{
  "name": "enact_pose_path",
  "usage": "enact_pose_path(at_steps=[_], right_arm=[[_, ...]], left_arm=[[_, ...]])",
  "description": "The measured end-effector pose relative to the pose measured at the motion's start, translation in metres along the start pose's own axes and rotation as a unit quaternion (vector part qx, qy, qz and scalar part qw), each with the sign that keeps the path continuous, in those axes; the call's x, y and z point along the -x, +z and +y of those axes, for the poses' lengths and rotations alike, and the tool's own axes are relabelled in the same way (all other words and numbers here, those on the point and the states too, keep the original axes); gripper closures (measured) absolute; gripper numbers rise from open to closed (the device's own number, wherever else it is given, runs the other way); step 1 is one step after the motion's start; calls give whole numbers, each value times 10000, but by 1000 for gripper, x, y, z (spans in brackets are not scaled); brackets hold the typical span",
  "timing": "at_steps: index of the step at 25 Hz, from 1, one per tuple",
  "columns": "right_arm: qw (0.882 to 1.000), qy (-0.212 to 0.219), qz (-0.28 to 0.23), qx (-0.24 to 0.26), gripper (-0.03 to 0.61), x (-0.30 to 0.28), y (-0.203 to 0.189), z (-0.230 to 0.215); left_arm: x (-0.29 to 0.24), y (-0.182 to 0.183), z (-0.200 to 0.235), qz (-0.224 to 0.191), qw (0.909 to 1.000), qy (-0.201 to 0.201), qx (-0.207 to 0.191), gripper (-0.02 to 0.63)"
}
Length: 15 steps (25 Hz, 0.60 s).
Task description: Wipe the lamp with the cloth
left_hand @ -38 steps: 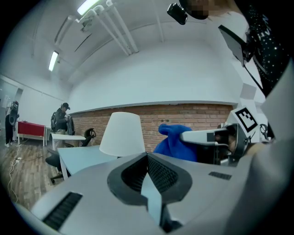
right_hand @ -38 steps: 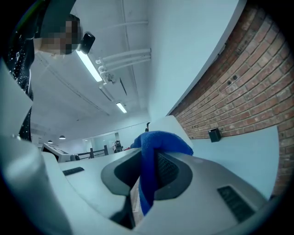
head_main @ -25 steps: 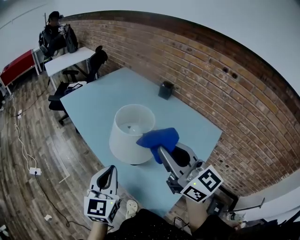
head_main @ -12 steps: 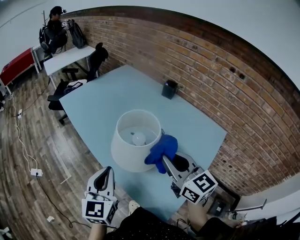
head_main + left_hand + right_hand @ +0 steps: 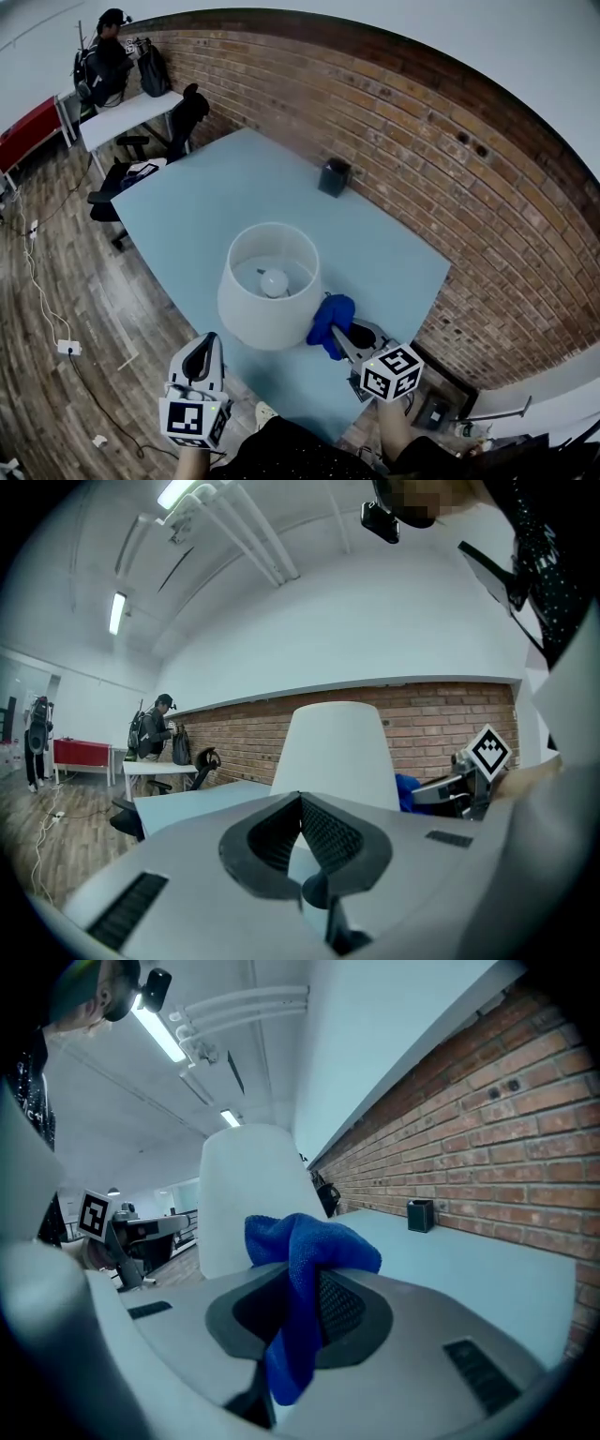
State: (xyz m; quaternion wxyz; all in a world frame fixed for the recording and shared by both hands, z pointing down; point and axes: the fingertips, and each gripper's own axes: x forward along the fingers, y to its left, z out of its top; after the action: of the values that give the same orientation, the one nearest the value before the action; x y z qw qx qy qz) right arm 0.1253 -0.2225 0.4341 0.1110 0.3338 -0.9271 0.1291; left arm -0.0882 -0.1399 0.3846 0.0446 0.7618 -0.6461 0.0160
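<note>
The lamp (image 5: 246, 319) is set near the front edge of the table (image 5: 216, 197), which is flanked by a brick wall (image 5: 422, 159). The cloth (image 5: 330, 322) is clamped in the jaws of the right gripper (image 5: 339, 336); those of the left gripper (image 5: 208, 343) are closed, empty.

1. This looks like an open-plan office. A long brick wall (image 5: 450, 178) runs down one side, above a wood-plank floor (image 5: 66, 300).
2. A large pale-blue desk (image 5: 206, 197) stands against that wall, with a small black desk holder (image 5: 333, 176) near its wall-side edge.
3. Past the desk's far corner is a white desk (image 5: 122, 114) with black swivel chairs (image 5: 190, 111) and a person (image 5: 101, 58) at it.
4. Tube lights (image 5: 117, 613) are fixed to the white ceiling. A white cable (image 5: 42, 272) trails over the floor, and a red bench (image 5: 28, 131) stands at the left.
</note>
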Motion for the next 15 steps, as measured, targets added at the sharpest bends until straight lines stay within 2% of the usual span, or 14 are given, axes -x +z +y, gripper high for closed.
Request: enact_pose_path(at_steps=[2, 4, 6, 10, 13, 15], right_arm=[[9998, 35, -195, 15, 517, 2, 17, -8], [9980, 302, -546, 38, 517, 3, 51, -13], [9923, 819, -926, 21, 517, 3, 95, -12], [9695, 1907, -1529, -154, 517, 7, 180, -6], [9575, 2428, -1557, -69, 517, 2, 212, 1], [9588, 2507, -1334, 125, 517, -9, 211, 3]], left_arm=[[0, 0, 4, 11, 10000, 28, -46, 604], [0, 2, 9, -10, 9999, 47, -107, 606], [-1, 8, 12, -67, 9998, 53, -163, 606], [-7, 19, 13, -189, 9994, 9, -273, 606], [-12, 24, 11, -261, 9992, -24, -297, 606], [-13, 24, 11, -253, 9994, -50, -241, 606]])
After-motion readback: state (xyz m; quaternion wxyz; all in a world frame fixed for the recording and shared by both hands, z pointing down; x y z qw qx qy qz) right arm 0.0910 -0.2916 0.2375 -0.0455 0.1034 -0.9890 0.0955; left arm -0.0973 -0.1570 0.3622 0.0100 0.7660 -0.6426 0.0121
